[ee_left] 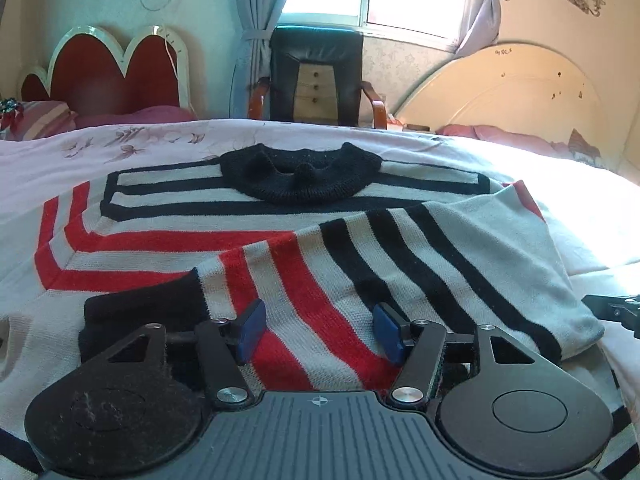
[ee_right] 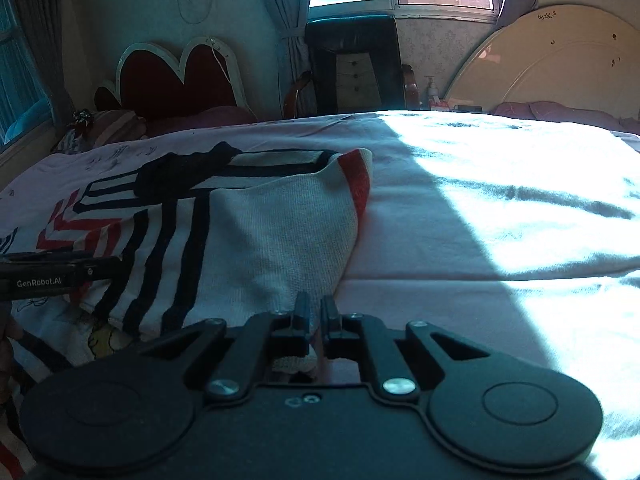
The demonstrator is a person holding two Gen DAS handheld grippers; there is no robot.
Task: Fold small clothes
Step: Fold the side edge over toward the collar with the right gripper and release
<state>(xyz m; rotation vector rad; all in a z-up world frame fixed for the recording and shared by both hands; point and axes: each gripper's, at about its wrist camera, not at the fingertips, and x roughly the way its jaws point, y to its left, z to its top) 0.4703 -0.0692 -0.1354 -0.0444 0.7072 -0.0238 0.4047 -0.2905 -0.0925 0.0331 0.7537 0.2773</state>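
In the left wrist view, the sweater (ee_left: 240, 216) is laid flat on the bed (ee_left: 520, 184), its long axis running away from the camera, black collar farthest. Red, black and white stripes are shown; one sleeve (ee_left: 400, 264) is folded across the body. The left gripper (ee_left: 320, 330) is held wide apart, nothing gripped.

In the right wrist view, the right gripper (ee_right: 315, 316) is nearly closed on the sweater's (ee_right: 256, 240) white edge. Its near part is hidden.
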